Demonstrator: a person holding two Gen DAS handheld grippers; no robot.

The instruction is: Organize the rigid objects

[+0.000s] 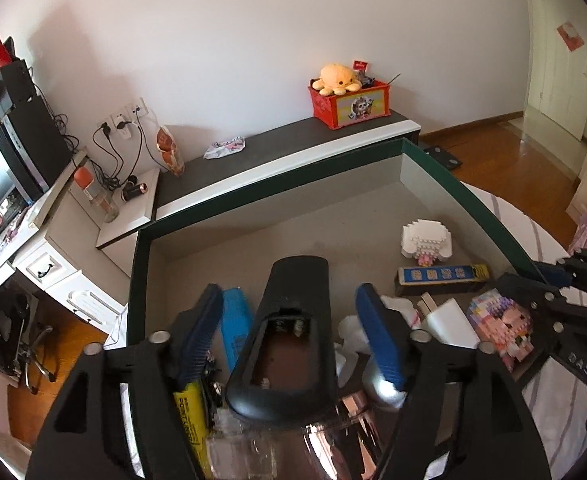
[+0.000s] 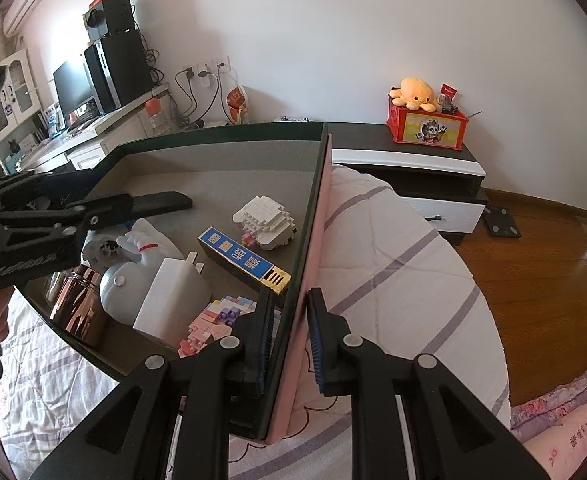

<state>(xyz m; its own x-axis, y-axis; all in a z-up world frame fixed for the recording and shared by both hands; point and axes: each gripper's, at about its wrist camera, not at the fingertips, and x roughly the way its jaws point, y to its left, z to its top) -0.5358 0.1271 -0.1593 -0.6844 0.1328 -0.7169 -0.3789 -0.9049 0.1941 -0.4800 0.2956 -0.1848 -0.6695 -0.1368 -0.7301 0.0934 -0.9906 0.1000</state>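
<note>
Your left gripper [image 1: 289, 332] stands wide over the near left part of the box [image 1: 277, 168], its blue pads [image 1: 379, 340] clear on both sides of the black remote [image 1: 289, 336]. The remote lies between them with its battery bay uncovered and facing up, its near end propped on the things piled at the box's near edge, its far end reaching toward the middle of the grey floor. Nothing is gripped on that side.

Just left of the remote lies a blue pack [image 1: 235, 328], and below it a yellow marker [image 1: 191, 412]. At the near edge, under the remote, sit a clear glass jar [image 1: 241, 456] and a shiny copper-coloured cup [image 2: 79, 308].

Further right in the box you have a white figurine [image 2: 145, 244], a white charger plug [image 2: 171, 300] and a pink brick model [image 2: 217, 324]. Behind them lies a long blue-and-gold box [image 2: 239, 258], with a white brick model [image 2: 265, 216] touching its far side.

Your right gripper [image 2: 289, 344] is clamped on the box's right wall, one pad inside and one against the pink outer face, near the front corner. The box rests on a bed [image 2: 393, 264] with a white quilt striped in purple. Beyond it, a red bin [image 2: 427, 130] topped by an orange plush octopus [image 2: 413, 94] stands on a low cabinet.
</note>
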